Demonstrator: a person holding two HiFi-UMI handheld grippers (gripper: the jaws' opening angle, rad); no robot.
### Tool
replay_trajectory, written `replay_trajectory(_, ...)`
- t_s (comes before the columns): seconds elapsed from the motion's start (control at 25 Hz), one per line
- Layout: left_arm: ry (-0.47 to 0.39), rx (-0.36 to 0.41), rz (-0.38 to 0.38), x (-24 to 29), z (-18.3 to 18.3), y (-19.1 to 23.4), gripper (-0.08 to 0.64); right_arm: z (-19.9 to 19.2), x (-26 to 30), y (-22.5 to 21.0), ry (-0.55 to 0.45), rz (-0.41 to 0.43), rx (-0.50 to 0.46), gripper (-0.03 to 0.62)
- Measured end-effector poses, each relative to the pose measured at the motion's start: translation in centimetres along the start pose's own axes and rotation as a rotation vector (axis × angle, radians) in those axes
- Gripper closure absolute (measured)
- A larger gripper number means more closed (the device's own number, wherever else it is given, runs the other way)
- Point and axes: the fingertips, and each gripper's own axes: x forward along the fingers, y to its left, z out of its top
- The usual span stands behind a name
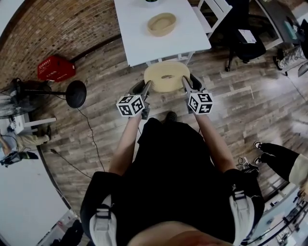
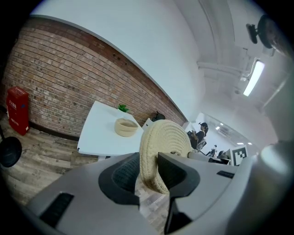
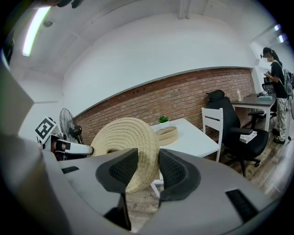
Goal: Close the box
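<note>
A round woven lid (image 1: 167,77) is held in the air between me and the white table (image 1: 144,45). My left gripper (image 1: 144,88) is shut on the lid's left rim, and my right gripper (image 1: 188,84) is shut on its right rim. In the left gripper view the lid (image 2: 161,142) stands on edge between the pads of that gripper (image 2: 149,172). The right gripper (image 3: 143,170) clamps the lid (image 3: 123,137) the same way. The open woven box (image 1: 161,24) sits on the table beyond the lid, also visible as a low ring (image 2: 126,127) (image 3: 166,134).
A white chair (image 1: 214,12) and a black office chair (image 1: 245,43) stand right of the table. A red crate (image 1: 56,68) and a fan's round base (image 1: 76,93) are on the wooden floor at left. A person (image 3: 275,92) stands by a far desk.
</note>
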Motion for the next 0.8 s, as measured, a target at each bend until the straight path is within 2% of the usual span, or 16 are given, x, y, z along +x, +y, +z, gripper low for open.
replay_trajectory(0.8,-0.018,0.001,0.037,1.6,1.0,0.3,0.43,1.1,2.1,-1.3,-0.006,0.041,-0.008,0.46)
